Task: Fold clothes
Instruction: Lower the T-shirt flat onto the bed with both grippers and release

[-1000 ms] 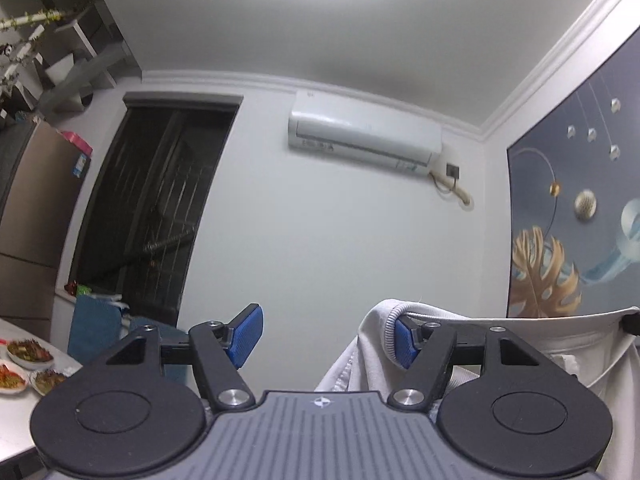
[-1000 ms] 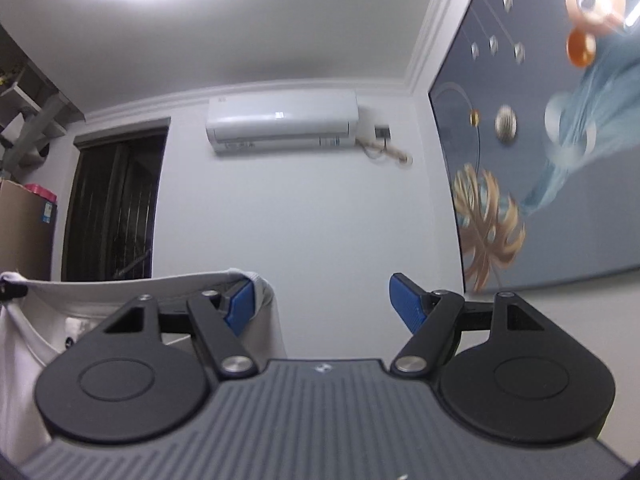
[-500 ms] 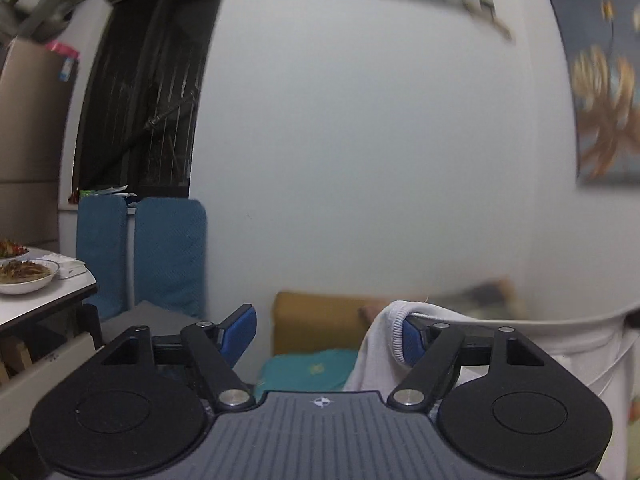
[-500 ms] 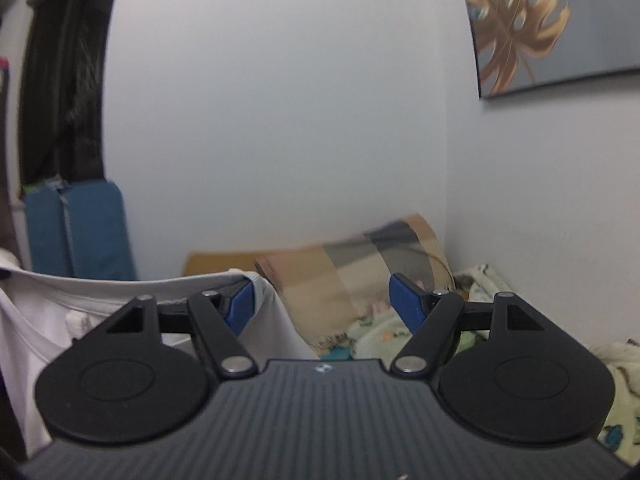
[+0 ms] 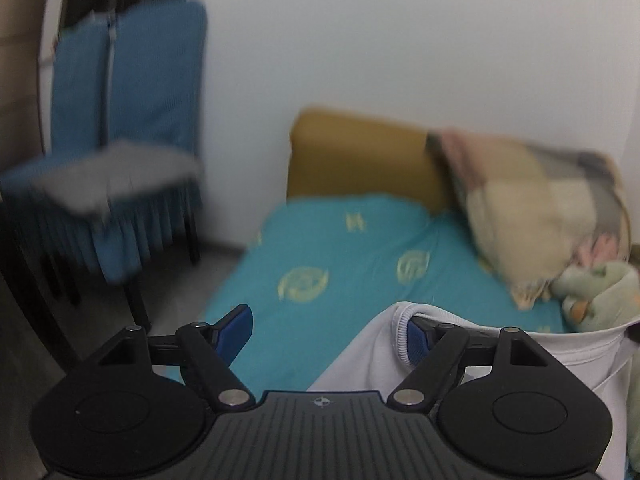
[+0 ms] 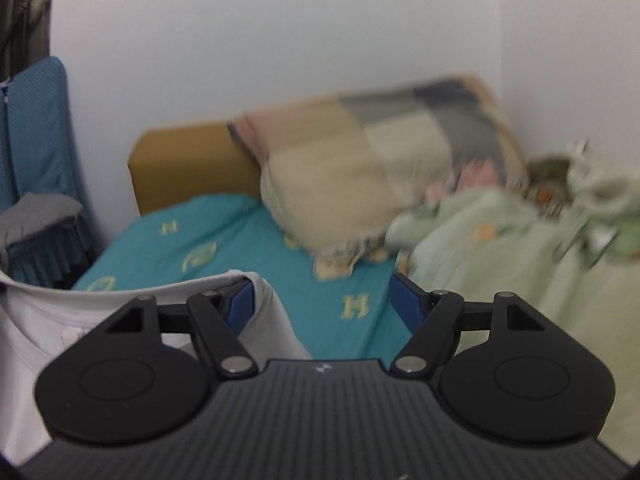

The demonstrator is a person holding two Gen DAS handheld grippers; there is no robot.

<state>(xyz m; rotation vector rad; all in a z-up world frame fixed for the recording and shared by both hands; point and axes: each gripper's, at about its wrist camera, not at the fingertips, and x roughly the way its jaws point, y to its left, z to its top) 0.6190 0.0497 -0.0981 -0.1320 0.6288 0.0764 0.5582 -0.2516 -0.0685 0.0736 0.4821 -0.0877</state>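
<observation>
A white garment (image 5: 360,364) is stretched in the air above the teal bed sheet (image 5: 340,256), hooked at each end over a single blue finger. The left gripper (image 5: 330,330) is seen with jaws spread wide, having just been opening, cloth draped over its right finger (image 5: 414,340) only. The right gripper (image 6: 320,300) is likewise parted, cloth hung on its left finger (image 6: 240,304). A patchwork pillow (image 6: 380,176) is propped at the sheet's far edge
</observation>
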